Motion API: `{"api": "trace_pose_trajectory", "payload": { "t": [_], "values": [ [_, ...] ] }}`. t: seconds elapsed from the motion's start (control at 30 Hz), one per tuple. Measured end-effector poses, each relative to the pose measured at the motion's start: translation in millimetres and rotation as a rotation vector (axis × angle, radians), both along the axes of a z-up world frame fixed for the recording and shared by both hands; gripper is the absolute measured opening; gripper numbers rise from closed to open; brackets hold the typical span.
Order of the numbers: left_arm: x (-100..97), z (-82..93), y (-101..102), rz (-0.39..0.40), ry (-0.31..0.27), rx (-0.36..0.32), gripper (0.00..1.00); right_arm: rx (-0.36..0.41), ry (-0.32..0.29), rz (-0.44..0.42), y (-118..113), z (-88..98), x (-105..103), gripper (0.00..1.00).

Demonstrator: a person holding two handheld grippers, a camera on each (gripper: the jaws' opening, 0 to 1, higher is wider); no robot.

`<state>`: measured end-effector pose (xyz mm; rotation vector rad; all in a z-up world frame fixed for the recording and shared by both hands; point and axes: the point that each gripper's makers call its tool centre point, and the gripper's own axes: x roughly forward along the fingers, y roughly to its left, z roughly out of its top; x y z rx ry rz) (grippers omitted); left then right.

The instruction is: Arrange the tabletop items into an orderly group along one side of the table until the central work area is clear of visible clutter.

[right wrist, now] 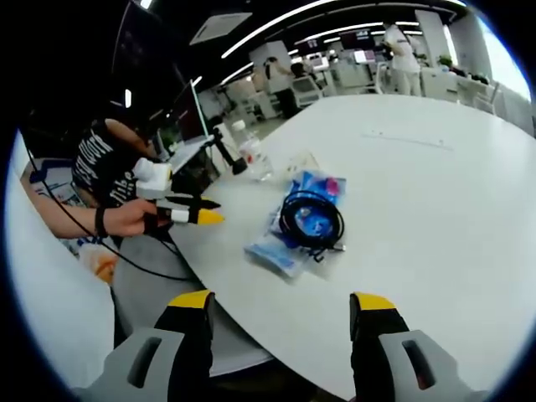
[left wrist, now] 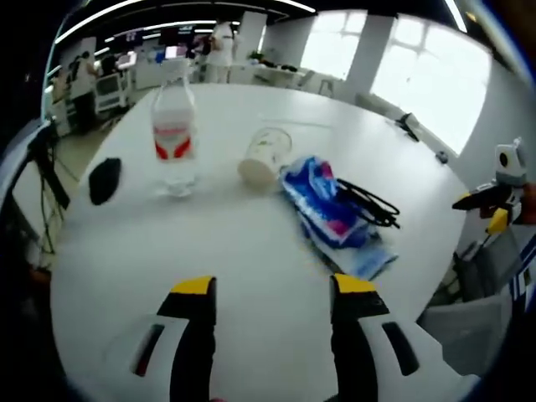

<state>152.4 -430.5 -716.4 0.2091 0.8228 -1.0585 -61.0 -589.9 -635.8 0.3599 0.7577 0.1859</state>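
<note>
Two grippers gaping wide and empty, clear red-labelled bottle [left wrist: 174,134] upright, paper cup [left wrist: 264,156] tipped over, blue packet [left wrist: 328,211] under coiled black cable [left wrist: 367,203].

I stood in an open-plan office or lab hall. A large round white table [left wrist: 251,251] filled the foreground. Behind it I saw rows of desks with lit monitors [right wrist: 335,63], long strip lights [left wrist: 167,25] on a dark ceiling, tall bright windows [left wrist: 427,84], and people [left wrist: 222,46] standing among the workstations. A tripod [left wrist: 42,167] stood beside the table.
</note>
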Motion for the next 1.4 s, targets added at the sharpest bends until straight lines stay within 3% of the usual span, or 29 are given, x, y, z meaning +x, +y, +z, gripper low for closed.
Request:
{"api": "trace_pose_trajectory", "payload": {
  "t": [0.43, 0.9, 1.03, 1.4],
  "values": [
    [13.6, 18.9, -40.2, -0.060, -0.022, -0.004, 0.55, -0.037, -0.035, 0.003, -1.1, 11.7, 2.0, 0.71],
    [40.3, 27.6, -80.6, -0.049, -0.021, -0.031, 0.55, -0.048, -0.075, -0.047, -2.9, 21.2, -6.4, 0.74],
    [47.5, 37.3, -90.9, -0.028, -0.023, -0.060, 0.54, -0.058, -0.080, -0.054, -3.9, 23.6, -7.3, 0.75],
    [66.3, 36.4, -110.3, -0.053, -0.028, -0.059, 0.55, -0.079, -0.111, -0.050, -17.6, 35.7, -3.9, 0.77]
  ]
}}
